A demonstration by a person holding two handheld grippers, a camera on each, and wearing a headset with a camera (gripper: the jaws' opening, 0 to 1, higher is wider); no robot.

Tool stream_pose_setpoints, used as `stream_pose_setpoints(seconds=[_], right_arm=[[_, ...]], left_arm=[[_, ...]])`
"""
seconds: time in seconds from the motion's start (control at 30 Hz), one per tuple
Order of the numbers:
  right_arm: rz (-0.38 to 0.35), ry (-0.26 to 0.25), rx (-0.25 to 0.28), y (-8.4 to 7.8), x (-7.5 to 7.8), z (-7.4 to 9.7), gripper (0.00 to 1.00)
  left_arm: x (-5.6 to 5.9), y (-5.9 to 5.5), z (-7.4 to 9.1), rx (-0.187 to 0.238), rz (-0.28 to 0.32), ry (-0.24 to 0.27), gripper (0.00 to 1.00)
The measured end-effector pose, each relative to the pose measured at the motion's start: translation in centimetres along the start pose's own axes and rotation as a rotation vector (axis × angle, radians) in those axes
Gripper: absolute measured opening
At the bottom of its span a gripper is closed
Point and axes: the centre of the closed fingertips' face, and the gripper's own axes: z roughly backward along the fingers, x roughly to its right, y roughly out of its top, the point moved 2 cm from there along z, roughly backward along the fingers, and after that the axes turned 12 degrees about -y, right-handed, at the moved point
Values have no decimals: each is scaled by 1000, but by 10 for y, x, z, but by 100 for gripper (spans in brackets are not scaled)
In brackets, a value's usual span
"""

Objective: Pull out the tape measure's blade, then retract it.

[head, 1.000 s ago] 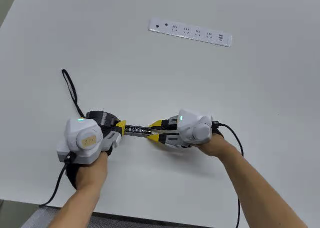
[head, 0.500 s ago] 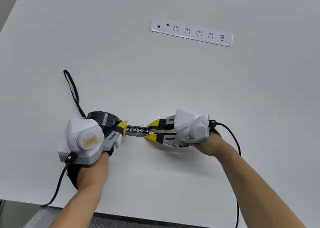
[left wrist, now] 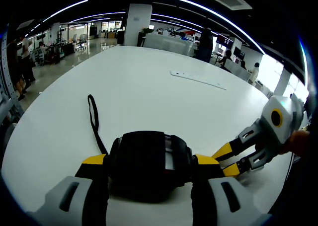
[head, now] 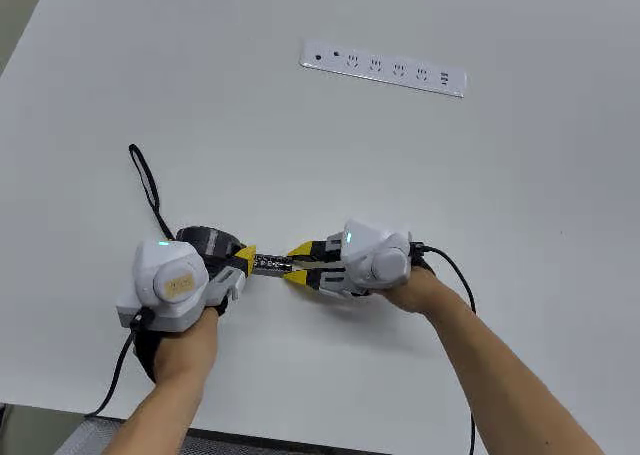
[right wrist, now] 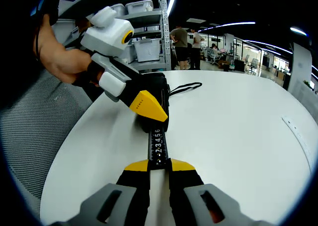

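The black tape measure case (left wrist: 149, 164) sits on the white table between the yellow-tipped jaws of my left gripper (left wrist: 149, 161), which is shut on it. In the head view the case (head: 208, 242) lies at the lower left with the left gripper (head: 232, 255) around it. A short length of dark numbered blade (right wrist: 157, 144) runs out of the case (right wrist: 158, 94) to my right gripper (right wrist: 159, 165), which is shut on the blade's end. In the head view the blade (head: 268, 264) spans the small gap to the right gripper (head: 297, 262).
A black wrist strap (head: 146, 183) trails from the case toward the far left. A white power strip (head: 385, 66) lies at the far side of the table (head: 520, 195). Gripper cables hang off the near edge. Shelving and people stand beyond the table in the right gripper view.
My right gripper has moved left toward the case with the blade end in it, so less blade shows. The left gripper and case have stayed put.
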Motion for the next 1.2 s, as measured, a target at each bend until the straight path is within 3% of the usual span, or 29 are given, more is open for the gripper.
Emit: stream_pose_setpoints(seconds=[1.2], right_arm=[[21, 25, 25, 18, -6, -22, 12]], left_arm=[[-3, 2, 1, 8, 52, -43, 64]])
